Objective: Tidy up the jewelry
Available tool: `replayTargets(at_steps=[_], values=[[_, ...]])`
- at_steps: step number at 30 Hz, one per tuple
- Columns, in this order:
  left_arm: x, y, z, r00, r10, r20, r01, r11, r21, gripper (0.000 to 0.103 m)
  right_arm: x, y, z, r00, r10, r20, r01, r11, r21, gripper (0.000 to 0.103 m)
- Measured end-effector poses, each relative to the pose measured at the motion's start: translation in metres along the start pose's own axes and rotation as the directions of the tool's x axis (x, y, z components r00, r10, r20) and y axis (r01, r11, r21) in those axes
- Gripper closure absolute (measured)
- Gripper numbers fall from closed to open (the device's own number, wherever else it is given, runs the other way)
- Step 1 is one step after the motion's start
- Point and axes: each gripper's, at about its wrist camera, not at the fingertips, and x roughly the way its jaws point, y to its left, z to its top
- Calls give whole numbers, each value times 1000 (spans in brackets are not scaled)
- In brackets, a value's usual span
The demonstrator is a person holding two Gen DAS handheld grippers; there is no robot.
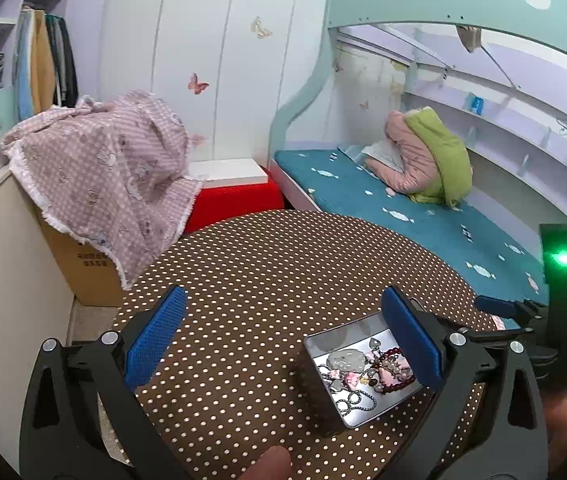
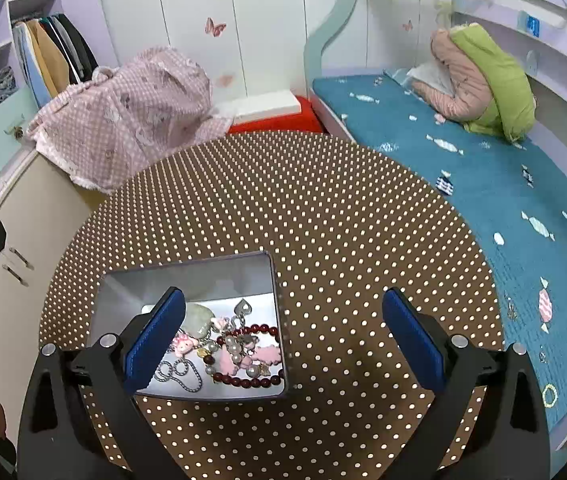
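Observation:
A shallow metal tin [image 1: 317,354] [image 2: 123,292] sits on the round brown polka-dot table [image 1: 267,264] [image 2: 323,216]. Inside lies a heap of jewelry [image 1: 367,372] [image 2: 231,352]: a dark red bead bracelet, pearl beads, pink charms, a silver chain, a pale stone. My left gripper [image 1: 283,344] stands open above the table, its right pad over the tin's right side, nothing between its pads. My right gripper [image 2: 283,344] is open too, its left pad over the tin's left part, nothing held. The other gripper's black body [image 1: 563,320] shows at the right of the left wrist view.
A bed with a teal cover [image 2: 483,184] runs along the table's right side, with a pink and green jacket [image 2: 479,84] on it. A pink checked cloth [image 1: 103,168] covers a cardboard box at the left. A red stool [image 1: 235,200] stands behind the table. A cream cabinet [image 2: 15,248] is at left.

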Motion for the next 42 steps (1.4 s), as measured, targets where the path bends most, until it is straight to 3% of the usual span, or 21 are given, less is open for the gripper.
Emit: replayTargets(at_steps=[14, 22, 28, 36, 42], values=[[-90, -16, -14, 985, 116, 126, -118, 993, 4, 5, -108, 27, -30, 976, 16, 219, -7, 999, -44, 8], [-154, -29, -31, 957, 161, 242, -161, 987, -21, 5, -177, 42, -55, 924, -31, 382, 48, 998, -35, 8], [-188, -37, -42, 944, 178, 276, -181, 983, -15, 5, -198, 47, -64, 902, -20, 432, 43, 998, -42, 8], [-209, -37, -45, 931, 202, 303, -202, 979, -30, 5, -212, 52, -72, 890, -23, 456, 47, 998, -41, 8], [-226, -41, -44, 912, 217, 349, -218, 975, -35, 5, -224, 54, -76, 871, -24, 491, 53, 998, -45, 8]])
